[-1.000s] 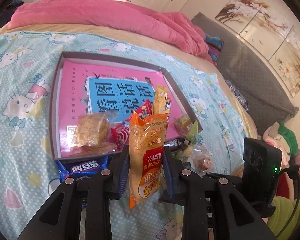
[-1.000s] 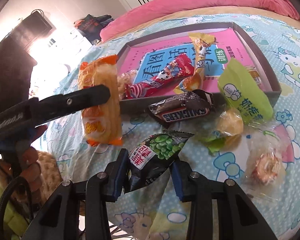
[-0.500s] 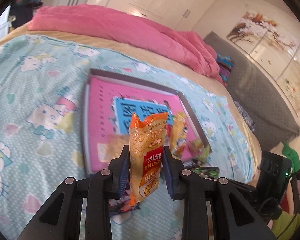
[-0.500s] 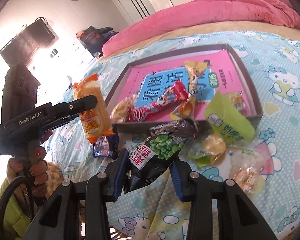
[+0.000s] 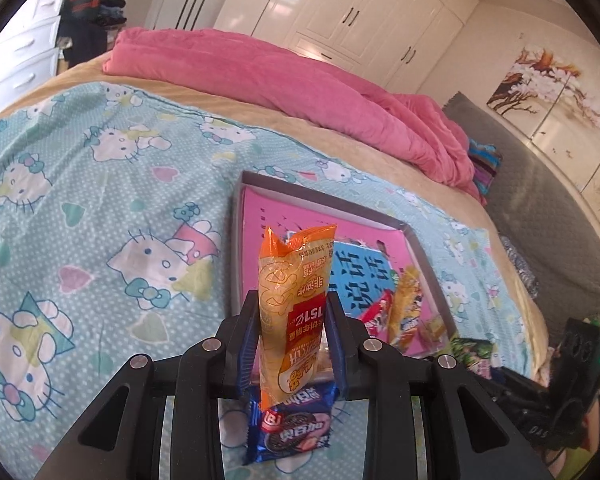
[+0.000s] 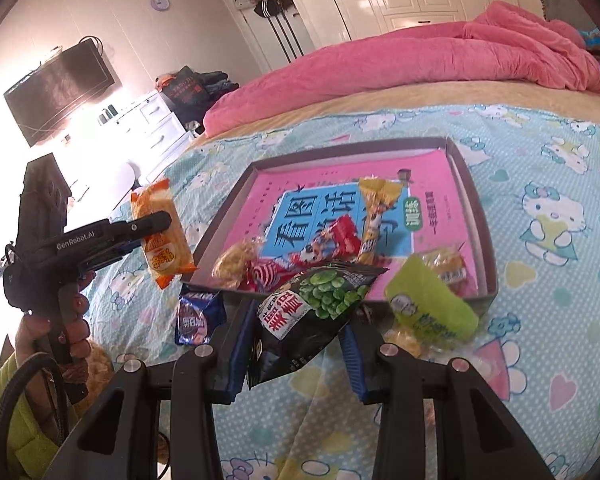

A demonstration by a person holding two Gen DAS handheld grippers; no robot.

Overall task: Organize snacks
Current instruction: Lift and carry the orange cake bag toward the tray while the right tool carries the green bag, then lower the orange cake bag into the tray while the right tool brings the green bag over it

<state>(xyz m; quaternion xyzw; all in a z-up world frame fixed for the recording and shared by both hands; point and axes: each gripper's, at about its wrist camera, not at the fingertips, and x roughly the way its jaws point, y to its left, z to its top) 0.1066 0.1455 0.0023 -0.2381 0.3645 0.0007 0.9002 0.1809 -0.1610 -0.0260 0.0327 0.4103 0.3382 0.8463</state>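
Two pkts between jaws: orange pack left, pea bag right.

We look down along each gripper's fingers, close over the bed; both views share the shallow grey cardboard tray.

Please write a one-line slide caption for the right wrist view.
Right tongs hold a green pea packet above the bedsheet, near the snack tray.

We see a home bedroom, bed with cartoon-cat sheet, pink duvet, white wardrobes, wall-mounted television.
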